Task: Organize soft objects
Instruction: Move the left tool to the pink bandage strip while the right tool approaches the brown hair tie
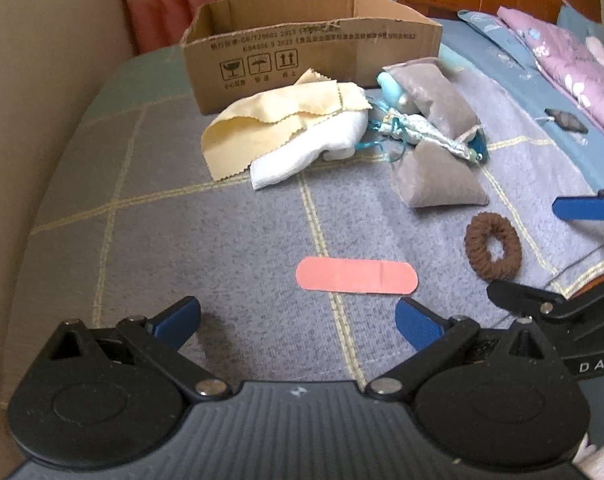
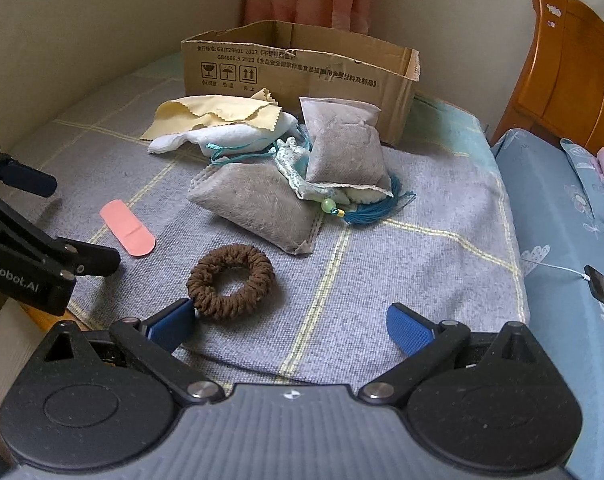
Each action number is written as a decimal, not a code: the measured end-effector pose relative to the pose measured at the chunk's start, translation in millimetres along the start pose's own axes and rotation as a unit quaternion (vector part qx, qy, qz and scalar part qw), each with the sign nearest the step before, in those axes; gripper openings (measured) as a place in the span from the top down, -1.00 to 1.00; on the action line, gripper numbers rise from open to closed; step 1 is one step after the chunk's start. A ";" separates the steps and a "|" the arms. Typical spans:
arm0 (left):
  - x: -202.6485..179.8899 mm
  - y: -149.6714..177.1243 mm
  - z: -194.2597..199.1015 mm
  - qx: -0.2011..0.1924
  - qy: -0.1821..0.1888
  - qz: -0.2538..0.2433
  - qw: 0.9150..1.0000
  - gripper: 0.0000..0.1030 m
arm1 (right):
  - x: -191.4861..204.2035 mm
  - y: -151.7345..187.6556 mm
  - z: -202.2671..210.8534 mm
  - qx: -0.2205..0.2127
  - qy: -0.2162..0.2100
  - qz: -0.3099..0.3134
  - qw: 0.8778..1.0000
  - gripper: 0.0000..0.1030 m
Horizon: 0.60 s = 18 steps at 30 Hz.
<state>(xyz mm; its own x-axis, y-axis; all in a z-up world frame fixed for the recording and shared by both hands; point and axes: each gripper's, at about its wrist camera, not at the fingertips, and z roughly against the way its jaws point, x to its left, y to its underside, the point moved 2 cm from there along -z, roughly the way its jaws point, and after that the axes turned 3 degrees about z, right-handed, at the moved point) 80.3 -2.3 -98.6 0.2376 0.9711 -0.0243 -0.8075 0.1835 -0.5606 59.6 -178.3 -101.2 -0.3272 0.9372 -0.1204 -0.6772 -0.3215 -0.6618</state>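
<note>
Both tools sit low over the bed: the left hand-held gripper (image 1: 297, 318) has its blue ribbed fingers spread wide and gripping nothing, and the right hand-held gripper (image 2: 289, 324) is equally splayed and empty. I'd say they are held apart like this because each is lined up on a small item before any pick has begun.

Taking the cardboard box (image 1: 314, 46) as my landmark: it stands open-topped at the far end of the bed (image 1: 241, 220), stiff corrugated card with a torn rim, and as far as I can see into it, nothing shows inside, so the sorting looks unstarted. Pressed up against its near wall lies a limp yellow cloth (image 1: 269, 116) with pinked zigzag edges, draped over a white folded towel (image 1: 302, 148). Just to the right of those, still close to the box, two grey pouches (image 2: 261, 204) with a felt-like fabric skin lean together in a heap, a patterned sachet with a teal tassel (image 2: 370, 208) tucked between them.

Well nearer than the box, a flat pink adhesive bandage (image 1: 356, 276) lies just ahead of the left tool's fingers, and a brown, knobbly, ring-shaped hair scrunchie (image 2: 230, 284) touches the right tool's left finger. Both would squash easily; the bandage, lying flush on the woven grey checked cover, looks the harder one to pinch.
</note>
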 end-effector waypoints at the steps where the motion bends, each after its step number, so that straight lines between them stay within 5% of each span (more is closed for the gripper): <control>1: 2.3 -1.1 -1.6 0.001 0.006 0.002 1.000 -1.00 | -0.2 -1.1 -1.3 0.001 -0.002 -0.001 1.000 -1.00; 10: 4.3 -25.2 -20.3 -0.018 0.000 -0.003 1.000 -1.00 | -5.9 -0.4 -4.2 0.003 -0.015 -0.018 1.000 -1.00; 18: 10.1 -32.4 -26.9 -0.033 0.034 -0.044 0.998 -1.00 | -7.3 -1.7 -5.3 0.007 -0.019 -0.017 1.000 -1.00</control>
<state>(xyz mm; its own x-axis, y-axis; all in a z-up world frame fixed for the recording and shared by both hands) 123.4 -2.6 -102.9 0.3437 0.9387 -0.0274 -0.7456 0.2550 -0.6156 66.6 -183.9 -103.1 -0.3294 0.9416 -0.0696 -0.6976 -0.2924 -0.6541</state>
